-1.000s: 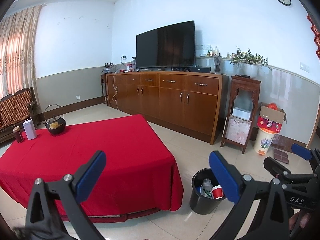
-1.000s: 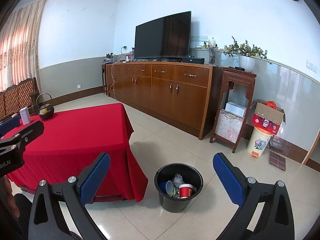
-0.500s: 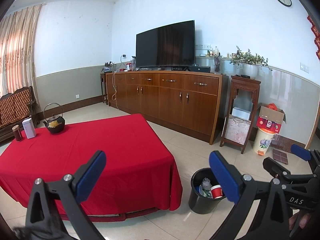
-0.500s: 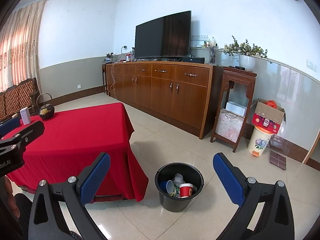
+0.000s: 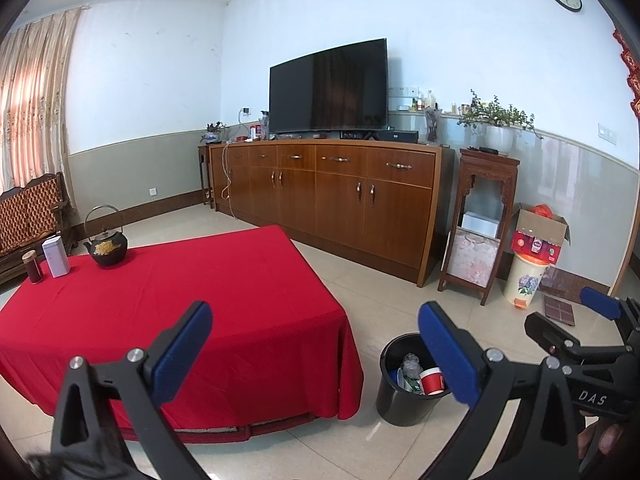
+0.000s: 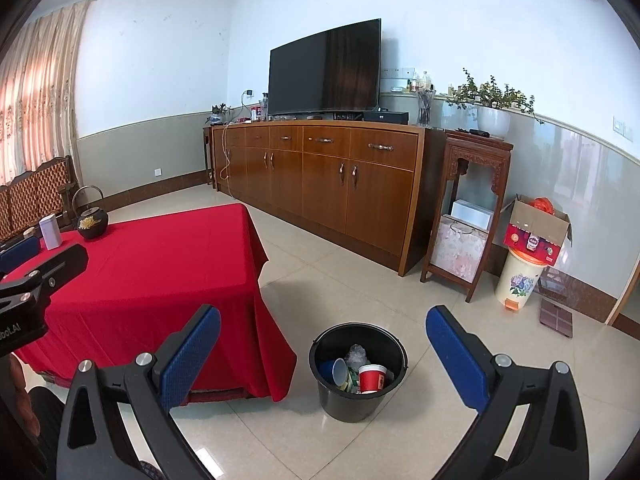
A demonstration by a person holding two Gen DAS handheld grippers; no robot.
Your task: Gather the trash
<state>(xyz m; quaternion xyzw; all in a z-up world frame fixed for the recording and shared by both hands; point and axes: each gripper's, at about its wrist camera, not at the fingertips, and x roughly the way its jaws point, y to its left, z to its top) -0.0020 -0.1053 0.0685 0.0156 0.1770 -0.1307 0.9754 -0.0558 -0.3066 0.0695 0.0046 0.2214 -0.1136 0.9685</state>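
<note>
Barely shifted from a second ago: both views hold almost the same framing, with the black bin [image 6: 358, 372] sliding only a touch in the left wrist view. Left gripper [image 5: 316, 350] with fingers spread wide and nothing between them; right gripper [image 6: 324, 354] likewise wide apart and empty. Trash already gathered in the bin: a red paper cup [image 6: 372, 378], a blue cup [image 6: 335, 370], a crumpled clear piece and some greenish wrapper, all below the rim. Bin standing on the tiled floor [image 6: 340, 280] just off the near right corner of the table [image 5: 180, 300], close to the hanging red cloth but apart from it. Tabletop bare save for a teapot [image 5: 106, 250], a white tin [image 5: 56, 256] and a small dark jar [image 5: 33, 267] grouped at the far left corner, none looking like rubbish. Judging by that, close to finished, perhaps done; no loose litter seen on table or floor, though the ground behind the table stays hidden. Plenty of open floor between table and sideboard [image 5: 340, 200]; tighter only at the cloth's draped corner beside the bin, and by the carved stand [image 6: 468, 208] and flowered pail [image 6: 518, 282] along the wall.
</note>
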